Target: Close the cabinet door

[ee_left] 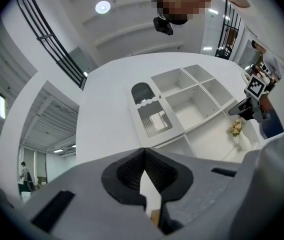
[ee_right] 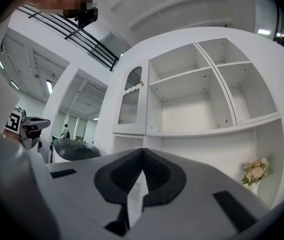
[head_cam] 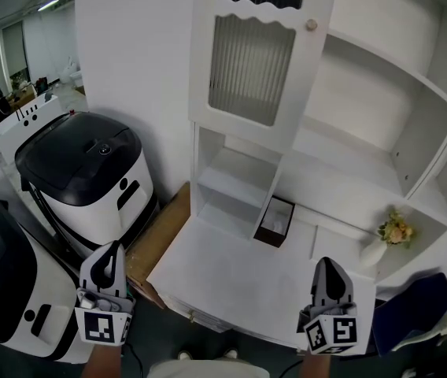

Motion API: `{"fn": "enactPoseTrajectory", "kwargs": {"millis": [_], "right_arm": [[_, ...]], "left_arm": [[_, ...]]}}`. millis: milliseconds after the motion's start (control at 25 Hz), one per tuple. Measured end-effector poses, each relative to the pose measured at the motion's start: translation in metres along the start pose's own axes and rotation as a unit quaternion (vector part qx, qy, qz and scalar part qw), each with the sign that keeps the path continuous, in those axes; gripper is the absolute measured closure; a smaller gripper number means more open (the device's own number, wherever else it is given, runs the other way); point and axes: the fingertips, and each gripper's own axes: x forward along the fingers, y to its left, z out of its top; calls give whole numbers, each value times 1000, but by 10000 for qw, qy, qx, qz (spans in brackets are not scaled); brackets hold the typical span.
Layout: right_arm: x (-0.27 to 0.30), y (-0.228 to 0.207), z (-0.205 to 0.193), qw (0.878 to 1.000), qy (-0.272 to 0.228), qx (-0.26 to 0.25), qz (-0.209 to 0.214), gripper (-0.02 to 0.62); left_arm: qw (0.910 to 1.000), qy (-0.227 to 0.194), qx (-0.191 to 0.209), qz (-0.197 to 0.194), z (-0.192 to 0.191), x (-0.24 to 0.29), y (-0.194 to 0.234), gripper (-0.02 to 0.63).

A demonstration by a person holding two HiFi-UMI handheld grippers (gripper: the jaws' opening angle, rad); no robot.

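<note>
While the door (head_cam: 253, 63) stands ajar at 12 o'clock, the left gripper (head_cam: 113, 249) at 7 and the right gripper (head_cam: 325, 263) at 5 are pinched closed and empty. A hard shove could slam it; an off-centre push may glance off.

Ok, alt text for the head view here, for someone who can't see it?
A white, ribbed-glass cabinet door stands swung open, left of bare upper shelves. At the bottom edge the left gripper and right gripper are shut and empty, short of the door. A vase of flowers sits at lower right.
</note>
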Motion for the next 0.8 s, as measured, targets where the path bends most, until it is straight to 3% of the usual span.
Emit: {"fn": "enactPoseTrajectory", "kwargs": {"millis": [800], "right_arm": [[-11, 32, -3, 9997, 19, -79, 230, 597]], "left_arm": [[9995, 178, 18, -247, -10, -10, -31, 601]]}}
